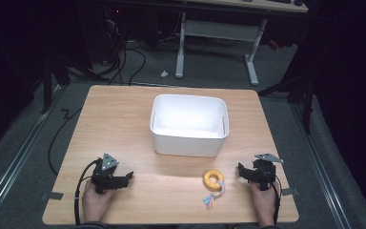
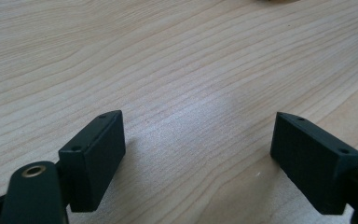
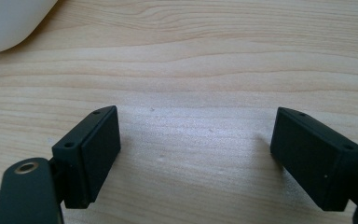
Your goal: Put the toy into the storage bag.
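A white plastic bin [image 1: 189, 125] stands in the middle of the wooden table [image 1: 124, 114], and its corner [image 3: 9, 23] shows at the top left of the right gripper view. In front of it lies a yellow ring toy [image 1: 213, 179] with a coloured tassel. My left gripper [image 1: 129, 177] rests near the front left edge, jaws pointing right, open over bare wood [image 2: 198, 135]. Just right of the ring sits my right gripper [image 1: 240, 170], jaws pointing left, open with nothing between them [image 3: 196, 135].
Behind the table a white-legged desk [image 1: 219, 38] stands on the grey floor, with cables [image 1: 124, 57] lying about. A black cable [image 1: 57, 138] hangs off the table's left side. Bare wood lies between the two grippers and around the bin.
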A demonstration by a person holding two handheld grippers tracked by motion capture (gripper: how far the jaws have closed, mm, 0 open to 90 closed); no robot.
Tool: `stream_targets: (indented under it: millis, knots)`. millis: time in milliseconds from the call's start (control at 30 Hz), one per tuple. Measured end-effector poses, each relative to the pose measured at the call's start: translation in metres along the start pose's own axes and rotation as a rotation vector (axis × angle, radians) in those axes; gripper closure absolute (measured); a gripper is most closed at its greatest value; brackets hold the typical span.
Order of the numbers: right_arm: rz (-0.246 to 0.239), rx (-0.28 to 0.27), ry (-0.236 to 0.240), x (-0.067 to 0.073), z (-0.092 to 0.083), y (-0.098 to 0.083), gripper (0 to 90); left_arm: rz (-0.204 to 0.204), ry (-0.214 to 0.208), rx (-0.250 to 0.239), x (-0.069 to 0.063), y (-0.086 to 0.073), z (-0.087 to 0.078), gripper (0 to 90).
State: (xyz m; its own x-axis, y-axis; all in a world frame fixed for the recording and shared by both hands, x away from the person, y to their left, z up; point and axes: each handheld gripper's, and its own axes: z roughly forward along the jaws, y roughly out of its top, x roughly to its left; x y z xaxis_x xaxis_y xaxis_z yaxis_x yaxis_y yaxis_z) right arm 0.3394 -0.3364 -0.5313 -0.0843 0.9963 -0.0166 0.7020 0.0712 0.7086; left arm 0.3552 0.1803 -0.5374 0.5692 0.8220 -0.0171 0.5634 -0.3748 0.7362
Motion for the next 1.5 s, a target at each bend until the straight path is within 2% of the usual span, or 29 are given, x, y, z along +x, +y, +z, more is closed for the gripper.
stream_targets:
  millis: [967,1067,1233,1400,1433,1500]
  knots:
    - [-0.002,-0.004,0.0,0.0032,-0.001,-0.0008,17.8,0.0,0.001,0.0,0.0001,0.0,-0.0001,18.1]
    - [-0.013,-0.005,0.008,0.003,-0.0008,-0.0007,17.8,0.0,0.001,0.0,0.0,0.0,-0.0001,18.1]
    - [-0.065,0.031,0.058,0.0,-0.0011,0.0034,18.1,-0.003,0.001,-0.001,-0.0002,-0.0003,-0.0002,18.1]
    - [-0.07,0.021,0.071,-0.0014,-0.0047,0.0017,29.6,-0.004,0.001,-0.001,-0.0001,-0.0003,-0.0003,18.1]
    - [-0.073,0.019,0.069,-0.0014,-0.0058,0.0017,34.6,-0.004,0.001,-0.001,-0.0001,-0.0003,-0.0003,18.1]
    - [-0.075,0.017,0.068,-0.0014,-0.0061,0.0017,36.3,-0.004,0.001,-0.001,-0.0001,-0.0003,-0.0003,18.1]
